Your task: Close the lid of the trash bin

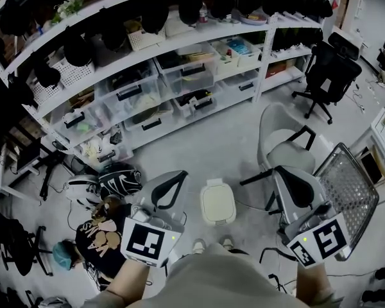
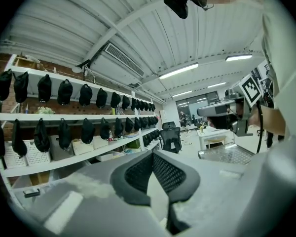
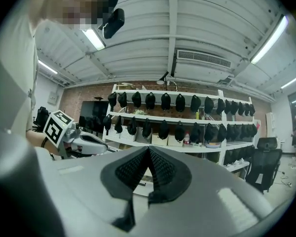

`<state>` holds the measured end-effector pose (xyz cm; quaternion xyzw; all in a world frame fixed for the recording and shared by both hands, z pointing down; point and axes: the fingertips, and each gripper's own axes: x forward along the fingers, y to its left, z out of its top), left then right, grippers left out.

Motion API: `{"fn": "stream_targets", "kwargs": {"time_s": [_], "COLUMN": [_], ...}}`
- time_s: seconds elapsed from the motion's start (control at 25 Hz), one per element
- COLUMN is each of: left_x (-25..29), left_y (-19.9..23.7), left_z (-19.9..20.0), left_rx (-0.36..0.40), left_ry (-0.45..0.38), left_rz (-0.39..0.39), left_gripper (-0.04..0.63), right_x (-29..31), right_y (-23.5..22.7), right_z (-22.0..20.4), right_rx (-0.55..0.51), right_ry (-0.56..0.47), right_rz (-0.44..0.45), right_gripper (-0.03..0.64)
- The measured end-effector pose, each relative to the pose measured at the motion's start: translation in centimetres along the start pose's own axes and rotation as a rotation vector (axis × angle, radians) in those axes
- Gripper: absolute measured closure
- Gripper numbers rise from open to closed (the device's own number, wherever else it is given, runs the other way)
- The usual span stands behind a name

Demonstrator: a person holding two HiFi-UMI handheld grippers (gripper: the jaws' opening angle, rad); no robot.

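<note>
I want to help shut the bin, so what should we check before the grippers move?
1. Bin in sight, on the floor by the feet: ok.
2. Lid needs closing: cannot tell; from above it looks already down.
3. Left gripper empty, jaws together: ok.
4. Right gripper empty, jaws together: ok.
5. Grippers aimed at bin: not ok; neither gripper view shows it.
</note>
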<state>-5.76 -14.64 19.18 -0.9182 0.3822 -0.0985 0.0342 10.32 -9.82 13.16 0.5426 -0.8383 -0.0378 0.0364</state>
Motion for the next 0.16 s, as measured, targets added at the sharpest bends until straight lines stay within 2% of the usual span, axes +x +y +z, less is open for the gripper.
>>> {"fn": "stream_targets", "kwargs": {"time_s": [0.16], "left_x": [0.08], "left_y": [0.64], "left_z": [-0.33], "left_rx": [-0.010], "left_ry": [-0.001], "left_rz": [0.014], "left_gripper": [0.594], "right_x": [0.34], "right_y": [-0.47], "right_z": [-0.16], "right_rx": [-0.004], "right_ry": [0.003], "right_rz": [-0.006], "right_gripper": [0.614]}}
